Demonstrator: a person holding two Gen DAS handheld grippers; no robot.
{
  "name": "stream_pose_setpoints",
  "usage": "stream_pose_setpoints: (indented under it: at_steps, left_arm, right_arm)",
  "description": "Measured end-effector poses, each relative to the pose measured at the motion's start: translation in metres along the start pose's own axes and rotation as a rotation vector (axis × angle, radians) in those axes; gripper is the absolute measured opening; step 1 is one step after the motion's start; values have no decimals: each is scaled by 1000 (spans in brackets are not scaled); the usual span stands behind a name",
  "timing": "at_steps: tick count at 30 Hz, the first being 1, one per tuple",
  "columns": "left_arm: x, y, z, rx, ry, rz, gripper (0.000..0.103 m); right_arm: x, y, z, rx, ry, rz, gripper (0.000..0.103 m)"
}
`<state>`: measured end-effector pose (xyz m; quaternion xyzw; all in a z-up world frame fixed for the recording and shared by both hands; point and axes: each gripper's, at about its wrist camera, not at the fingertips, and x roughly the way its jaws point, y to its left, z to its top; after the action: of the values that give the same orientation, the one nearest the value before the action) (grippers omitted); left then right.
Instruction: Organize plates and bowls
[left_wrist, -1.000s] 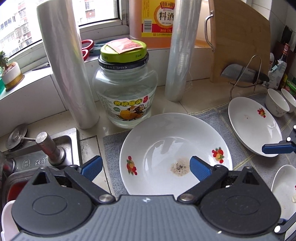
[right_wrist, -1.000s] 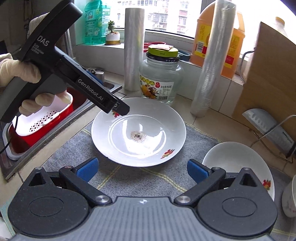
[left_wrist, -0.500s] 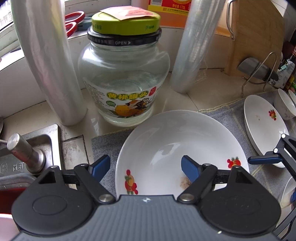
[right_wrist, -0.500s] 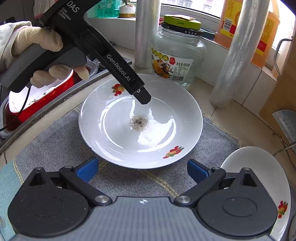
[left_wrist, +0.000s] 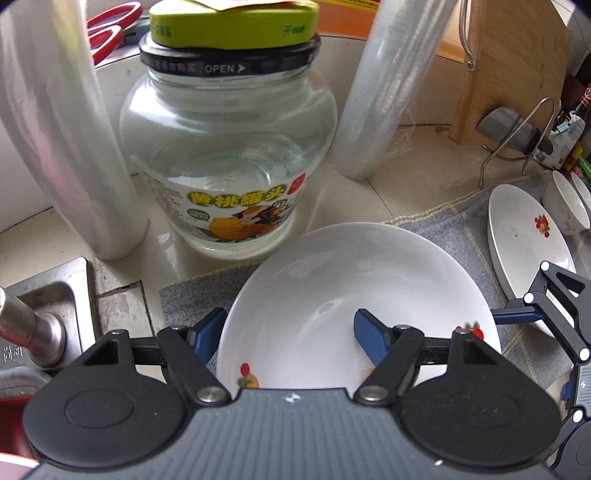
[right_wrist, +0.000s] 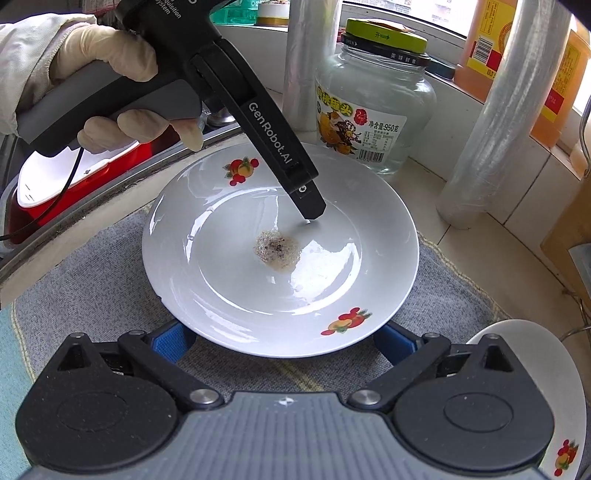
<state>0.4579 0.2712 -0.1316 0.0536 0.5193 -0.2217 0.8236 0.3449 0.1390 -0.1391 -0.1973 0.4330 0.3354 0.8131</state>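
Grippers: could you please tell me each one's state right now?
Left gripper: closing around the plate rim, not yet gripping.
Right gripper: open, empty.

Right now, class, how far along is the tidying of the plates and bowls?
Done: nothing stacked yet. In hand: the left tool is closing over the rim of the soiled white fruit-print plate, and the right tool is open at its near edge. Left: the second white plate and small white bowls.

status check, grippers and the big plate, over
Left gripper closing astride plate rim, not yet pinched. Right gripper open at near rim. Residue in plate. Jar close behind.
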Motion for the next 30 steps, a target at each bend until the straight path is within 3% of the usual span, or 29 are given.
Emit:
stream_pose_setpoints:
  at_steps: [14, 30]
  left_arm:
    - [6, -3, 6, 57, 23, -5, 69]
    - [-10, -5, -3, 65, -10, 8, 69]
  right_arm:
    - [4, -4, -3, -34, -30, 3, 103]
    - [-7, 2, -1, -16, -49, 16, 103]
